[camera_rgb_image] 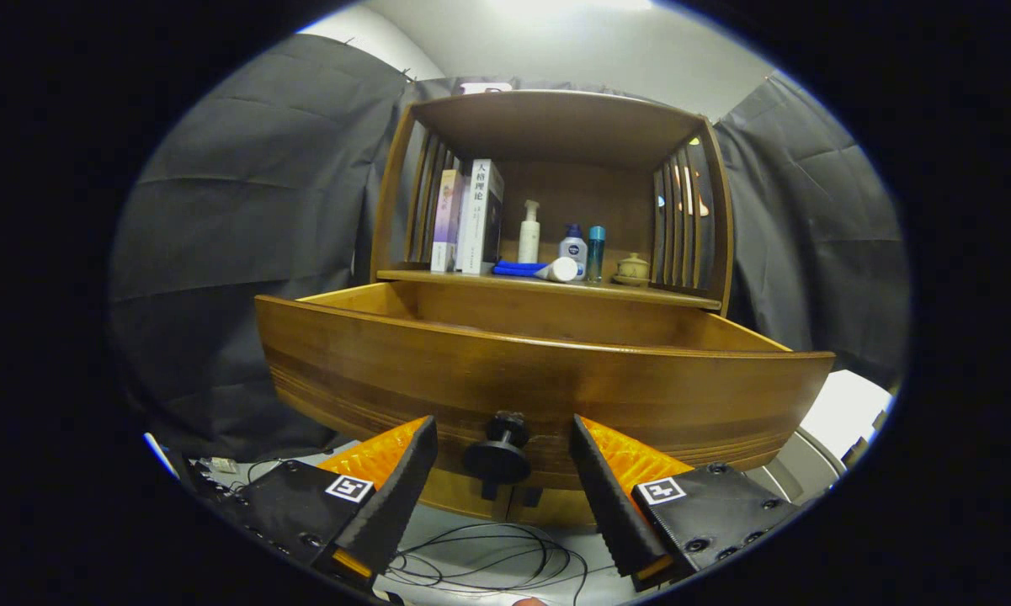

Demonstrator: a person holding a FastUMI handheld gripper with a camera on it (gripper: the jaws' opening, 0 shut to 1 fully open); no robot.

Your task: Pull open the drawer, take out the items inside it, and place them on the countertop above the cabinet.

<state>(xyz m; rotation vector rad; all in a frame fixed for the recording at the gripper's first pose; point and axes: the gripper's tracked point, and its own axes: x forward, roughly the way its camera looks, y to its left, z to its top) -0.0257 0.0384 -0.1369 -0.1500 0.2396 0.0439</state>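
Drawer (547,370) of the wooden cabinet (556,135) stands pulled well out, its curved front facing the gripper (502,454). Its inside is hidden behind that front, so what lies in it cannot be told. The drawer's dark knob (498,454) sits between the gripper's two fingers, which are spread apart on either side of it without touching it. Above the drawer, on the countertop (547,284), stand several books (471,217) at the left, then a white pump bottle (529,232), a small bottle with a blue cap (572,246) and a slim teal bottle (596,251). A white and blue tube (539,269) lies in front of these bottles, and a small lidded pot (631,269) sits to their right. Below the drawer, loose black cables (488,560) lie on a pale surface.
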